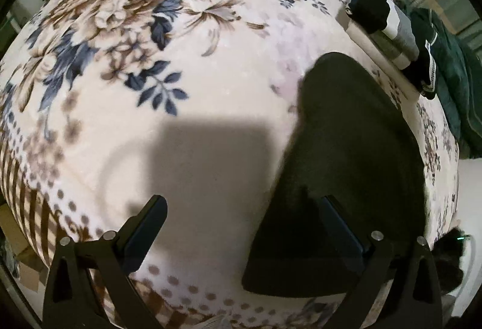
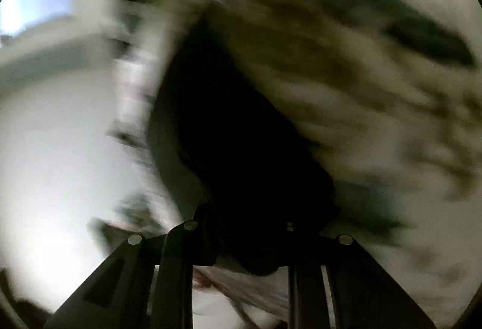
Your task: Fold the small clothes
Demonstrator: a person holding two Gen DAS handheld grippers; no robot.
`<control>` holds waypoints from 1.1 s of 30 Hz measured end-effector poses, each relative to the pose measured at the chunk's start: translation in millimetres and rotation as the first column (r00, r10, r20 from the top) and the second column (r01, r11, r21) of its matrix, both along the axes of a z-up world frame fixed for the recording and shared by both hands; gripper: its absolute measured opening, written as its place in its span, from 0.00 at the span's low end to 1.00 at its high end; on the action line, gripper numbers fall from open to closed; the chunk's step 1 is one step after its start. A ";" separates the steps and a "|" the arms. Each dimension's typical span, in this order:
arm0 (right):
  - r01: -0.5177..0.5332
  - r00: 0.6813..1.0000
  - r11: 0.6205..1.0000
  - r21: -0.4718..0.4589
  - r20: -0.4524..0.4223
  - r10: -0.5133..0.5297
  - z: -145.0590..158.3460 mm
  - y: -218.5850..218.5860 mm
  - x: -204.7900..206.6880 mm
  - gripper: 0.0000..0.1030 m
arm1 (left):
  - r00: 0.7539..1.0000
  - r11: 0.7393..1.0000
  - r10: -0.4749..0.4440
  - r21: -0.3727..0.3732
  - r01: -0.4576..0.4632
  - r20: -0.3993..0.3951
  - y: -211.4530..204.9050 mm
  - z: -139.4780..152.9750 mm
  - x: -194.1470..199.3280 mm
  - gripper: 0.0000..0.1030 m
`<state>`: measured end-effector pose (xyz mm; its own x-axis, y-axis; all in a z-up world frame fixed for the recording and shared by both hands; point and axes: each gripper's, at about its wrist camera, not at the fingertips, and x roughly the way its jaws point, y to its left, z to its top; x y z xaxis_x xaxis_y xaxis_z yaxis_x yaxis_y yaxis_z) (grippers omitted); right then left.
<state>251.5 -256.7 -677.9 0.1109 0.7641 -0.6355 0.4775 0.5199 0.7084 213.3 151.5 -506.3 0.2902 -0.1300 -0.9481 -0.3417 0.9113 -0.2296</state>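
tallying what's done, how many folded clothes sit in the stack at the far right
4 at least: a black piece on top, then white, grey, and a darker layer below. More may be hidden.

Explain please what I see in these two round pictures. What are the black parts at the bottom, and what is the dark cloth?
A person holds a tool in each hand, each with its own wide-angle camera. The left hand-held gripper is open above a flowered blanket; its right finger overlaps a black garment lying there. Folded clothes are stacked further away. The right view is blurred by motion: the right hand-held gripper has the black garment between its fingers, apparently gripped.
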 end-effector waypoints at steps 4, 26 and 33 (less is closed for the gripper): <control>0.054 0.992 0.998 0.032 -0.112 -0.050 5.7 -32.7 -13.8 0.49 | 0.997 0.998 -0.067 0.006 0.067 0.032 -6.2 4.0 30.1 1.00; -0.075 0.971 0.965 -0.251 0.202 0.128 23.6 31.6 188.6 0.08 | 0.995 0.922 -0.039 -0.380 0.071 0.093 4.0 -56.9 153.7 0.22; -0.110 0.992 0.994 -0.002 0.056 0.110 7.8 -17.6 174.9 0.67 | 0.996 0.878 -0.039 -0.473 0.074 0.084 24.2 -47.3 124.1 0.67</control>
<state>426.3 -274.3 -670.2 0.0613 0.7741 -0.6301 0.3768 0.5666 0.7328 337.4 175.7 -553.6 0.3318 -0.5779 -0.7456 -0.2597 0.7039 -0.6611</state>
